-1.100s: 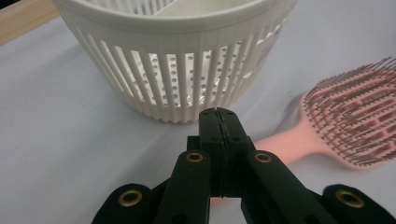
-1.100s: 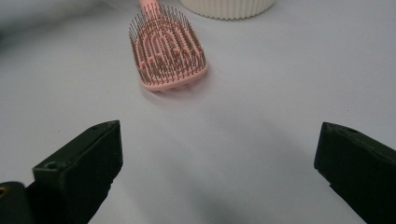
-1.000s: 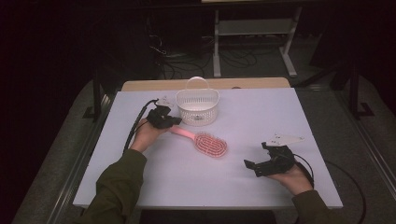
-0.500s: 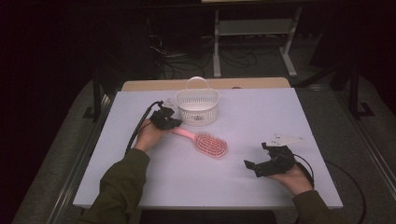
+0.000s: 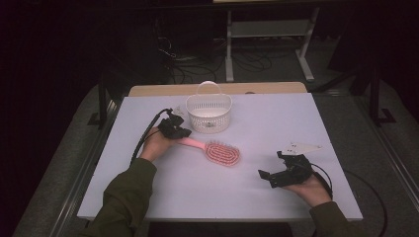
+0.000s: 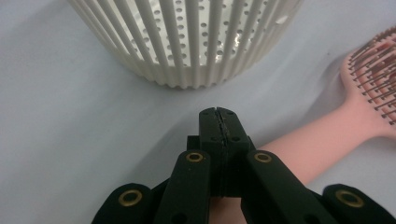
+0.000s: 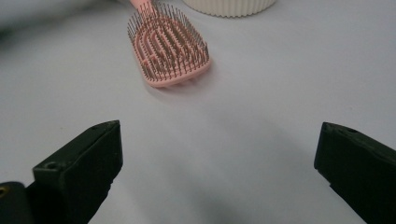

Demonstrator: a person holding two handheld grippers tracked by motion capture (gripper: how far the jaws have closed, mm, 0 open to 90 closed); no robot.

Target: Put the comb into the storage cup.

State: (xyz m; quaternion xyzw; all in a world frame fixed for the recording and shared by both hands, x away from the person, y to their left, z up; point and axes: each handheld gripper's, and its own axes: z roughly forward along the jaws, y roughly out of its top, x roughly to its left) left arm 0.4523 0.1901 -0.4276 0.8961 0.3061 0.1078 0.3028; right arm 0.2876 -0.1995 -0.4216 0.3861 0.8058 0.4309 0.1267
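Observation:
A pink hairbrush (image 5: 222, 152) lies bristles up in the middle of the white table (image 5: 276, 118), its handle pointing left. My left gripper (image 5: 182, 132) rests over the end of that handle, close beside the white slatted basket (image 5: 209, 112). In the left gripper view its jaws (image 6: 217, 113) are pressed together with nothing between them; the brush handle (image 6: 317, 147) runs out from under them to the right, and the basket (image 6: 187, 42) stands just ahead. My right gripper (image 5: 271, 165) lies low at the front right, open, and points at the brush head (image 7: 168, 44); its jaws (image 7: 217, 135) stand wide apart over bare table.
The basket has a loop handle (image 5: 208, 85) at its far side and looks empty. A wooden board (image 5: 217, 89) edges the table's back. Beyond it, cables and a metal stand (image 5: 267, 34) sit on the dark floor. A black cable (image 5: 146, 133) trails from my left gripper.

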